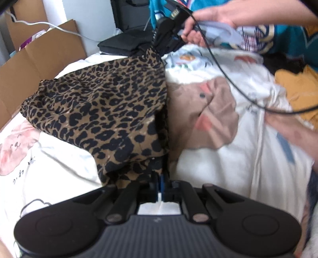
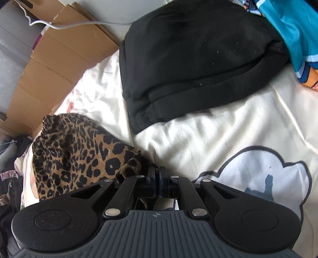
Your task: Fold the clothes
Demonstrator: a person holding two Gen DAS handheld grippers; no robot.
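A leopard-print garment [image 1: 99,103] lies spread over the white printed bedsheet [image 1: 218,168], stretched between my two grippers. My left gripper [image 1: 162,178] is shut on its near edge at the bottom of the left wrist view. At the top of that view, my right gripper [image 1: 159,45], held by a hand [image 1: 208,17], pinches the far corner. In the right wrist view the right gripper [image 2: 158,174] is shut, with the leopard-print garment [image 2: 75,154] bunched to its left and a fold caught between the fingers.
A folded black garment [image 2: 198,59] lies on the bedsheet [image 2: 198,135] ahead of the right gripper. A cardboard box [image 1: 45,51] lines the bed's left side. Teal clothing [image 2: 294,25] and a yellow garment [image 1: 298,87] lie to the right. A black cable [image 1: 228,79] hangs across the bed.
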